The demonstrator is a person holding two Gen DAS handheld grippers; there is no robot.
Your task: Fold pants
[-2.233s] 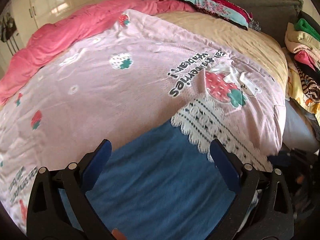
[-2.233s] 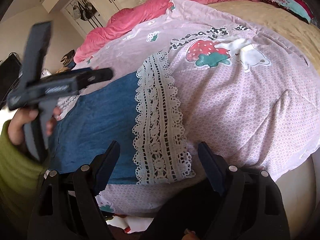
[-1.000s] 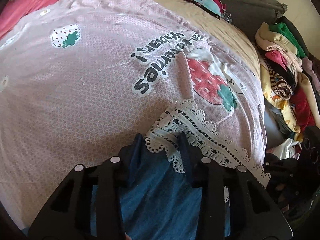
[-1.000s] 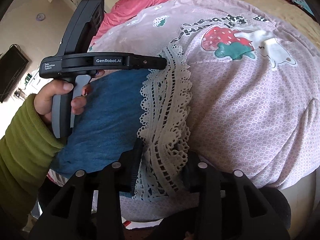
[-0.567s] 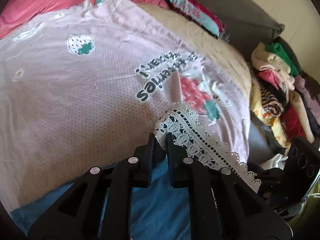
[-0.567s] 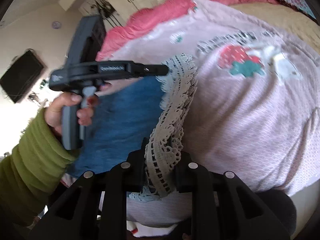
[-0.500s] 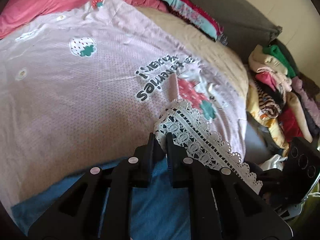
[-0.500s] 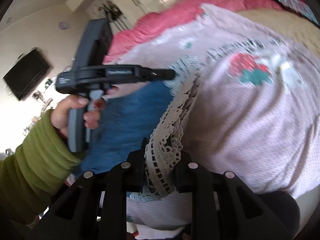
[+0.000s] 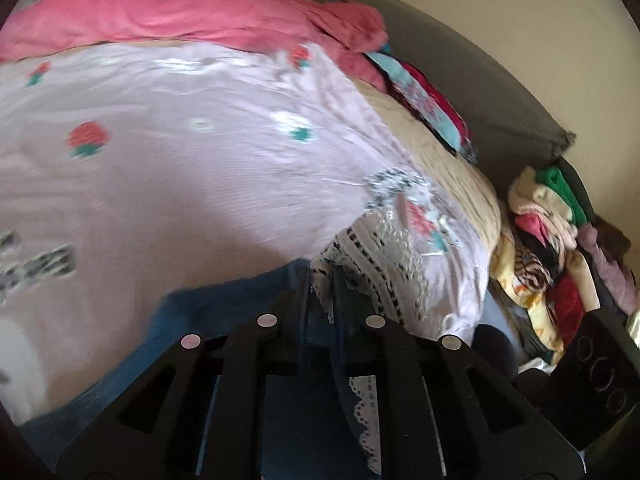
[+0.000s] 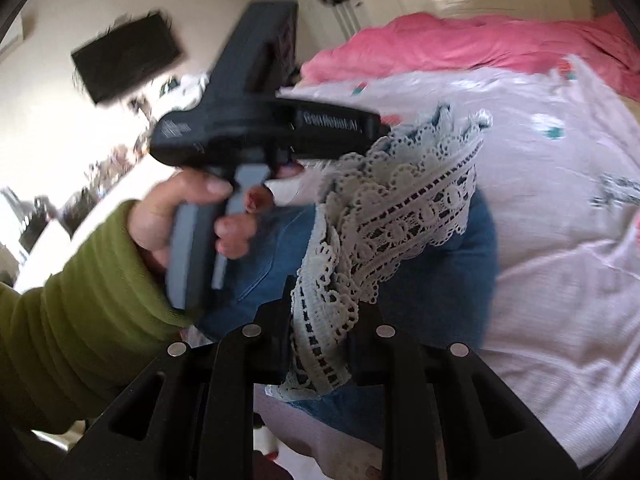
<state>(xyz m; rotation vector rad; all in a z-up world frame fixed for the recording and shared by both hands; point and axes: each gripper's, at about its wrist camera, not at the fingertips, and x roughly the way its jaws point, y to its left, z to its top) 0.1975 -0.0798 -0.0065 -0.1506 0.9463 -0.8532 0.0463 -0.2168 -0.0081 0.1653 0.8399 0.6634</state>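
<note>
The blue denim pants (image 9: pixel 224 300) with a white lace hem (image 9: pixel 384 276) lie on a pink strawberry quilt (image 9: pixel 200 184). My left gripper (image 9: pixel 320 284) is shut on the lace hem at one corner. My right gripper (image 10: pixel 320 312) is shut on the lace hem (image 10: pixel 400 216) at the other corner. Both hold the hem lifted off the quilt, with the denim (image 10: pixel 440 280) hanging below. The left gripper's body (image 10: pixel 256 128) and the hand on it show in the right wrist view, close to the lace.
A crumpled pink duvet (image 9: pixel 180 16) lies at the far side of the bed. A pile of folded clothes (image 9: pixel 548 240) sits to the right, by a grey headboard (image 9: pixel 480 92). A dark screen (image 10: pixel 124 56) hangs on the wall.
Both grippers closed on the lace hem and then lifted it off the quilt. They are now carrying it up and over the blue denim; the views are motion-blurred.
</note>
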